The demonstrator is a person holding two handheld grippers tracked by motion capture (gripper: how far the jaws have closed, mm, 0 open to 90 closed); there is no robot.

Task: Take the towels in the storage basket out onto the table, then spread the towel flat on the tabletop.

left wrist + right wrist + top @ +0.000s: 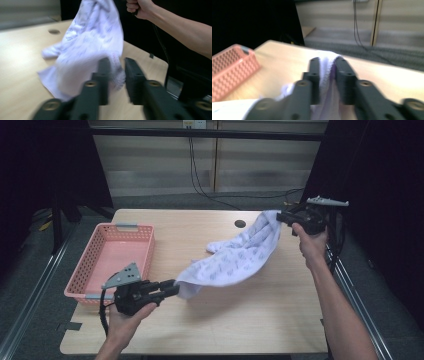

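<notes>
A white patterned cloth (240, 255) stretches in the air over the wooden table (240, 320), from front left to back right. My left gripper (175, 287) is at its near corner. In the left gripper view the jaws (117, 62) stand apart, and the cloth's (87, 50) hem lies against one jaw with a gap to the other. My right gripper (280, 217) is raised at the far right corner. In the right gripper view the cloth (328, 75) hangs loosely between its parted jaws (328, 61).
A pink plastic basket (100, 232) sits at the table's left edge, seen again in the right gripper view (227, 72). A round cable hole (240, 224) lies near the back edge. Cables run on the floor beyond the table.
</notes>
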